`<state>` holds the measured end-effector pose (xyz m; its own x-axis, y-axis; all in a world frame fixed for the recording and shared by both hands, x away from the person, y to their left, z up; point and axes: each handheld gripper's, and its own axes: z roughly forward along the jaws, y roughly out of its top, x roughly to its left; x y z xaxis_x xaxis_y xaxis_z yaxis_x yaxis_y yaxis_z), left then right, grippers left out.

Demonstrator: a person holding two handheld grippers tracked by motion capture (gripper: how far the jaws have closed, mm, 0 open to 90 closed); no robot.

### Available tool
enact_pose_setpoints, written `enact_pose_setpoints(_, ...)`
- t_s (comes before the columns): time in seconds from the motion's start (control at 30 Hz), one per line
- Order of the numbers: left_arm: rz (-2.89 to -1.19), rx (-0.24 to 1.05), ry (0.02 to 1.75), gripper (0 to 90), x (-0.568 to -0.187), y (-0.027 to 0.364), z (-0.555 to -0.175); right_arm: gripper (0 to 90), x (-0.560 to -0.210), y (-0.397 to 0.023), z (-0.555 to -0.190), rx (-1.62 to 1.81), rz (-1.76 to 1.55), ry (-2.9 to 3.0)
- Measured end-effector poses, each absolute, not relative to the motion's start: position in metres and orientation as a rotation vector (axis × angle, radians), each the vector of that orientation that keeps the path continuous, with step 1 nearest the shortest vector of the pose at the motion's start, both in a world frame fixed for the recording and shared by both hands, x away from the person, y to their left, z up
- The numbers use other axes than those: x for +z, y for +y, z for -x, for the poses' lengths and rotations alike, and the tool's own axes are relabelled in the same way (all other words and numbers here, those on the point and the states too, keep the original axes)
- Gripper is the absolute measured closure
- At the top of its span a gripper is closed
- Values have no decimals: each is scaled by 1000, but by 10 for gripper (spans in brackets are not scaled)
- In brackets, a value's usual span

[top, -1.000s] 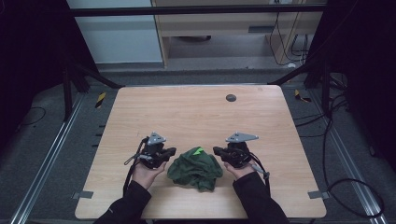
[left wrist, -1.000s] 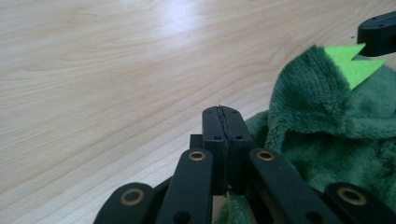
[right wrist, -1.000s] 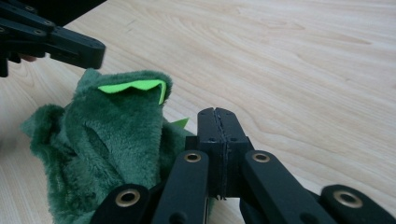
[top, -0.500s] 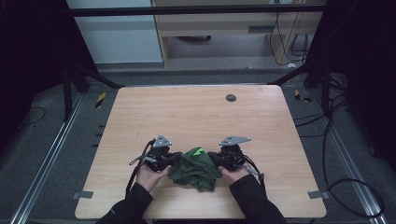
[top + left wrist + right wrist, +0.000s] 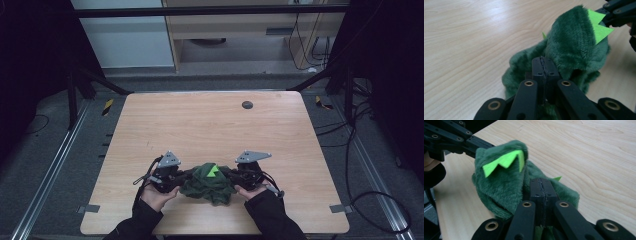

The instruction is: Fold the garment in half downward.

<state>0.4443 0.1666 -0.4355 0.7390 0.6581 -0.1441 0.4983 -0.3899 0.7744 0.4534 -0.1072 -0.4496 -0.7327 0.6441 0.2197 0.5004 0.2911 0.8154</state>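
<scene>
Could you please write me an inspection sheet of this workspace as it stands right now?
Surface: light wooden table, bare apart from the items below.
Job's things: green plush cloth with bright green felt spikes, bunched at the near edge between both grippers.
Clutter: small dark round item near the far edge; what it is cannot be told.
Grippers: left gripper and right gripper each have jaws closed, pressed into the plush from opposite sides.
Cables: one trails from the left gripper; more lie on the floor to the right.
Surroundings: grey floor, dark frame posts, wooden shelving behind the table.
</scene>
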Motion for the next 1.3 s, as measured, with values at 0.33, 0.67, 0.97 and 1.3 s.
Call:
enact_pose_setpoints(0.33,-2109,219,815,895,-437,164,-425,900,-450,-110,-438,1440,-1050,2422)
enact_pose_setpoints(0.67,-2152,214,827,894,-447,167,-414,899,-458,-112,-423,1414,-1053,2461)
enact_pose_setpoints(0.97,-2210,194,843,895,-460,161,-414,898,-470,-115,-418,1377,-1075,2501)
enact_pose_setpoints(1.3,-2207,216,861,879,-462,162,-415,880,-474,-114,-420,1347,-1070,2522)
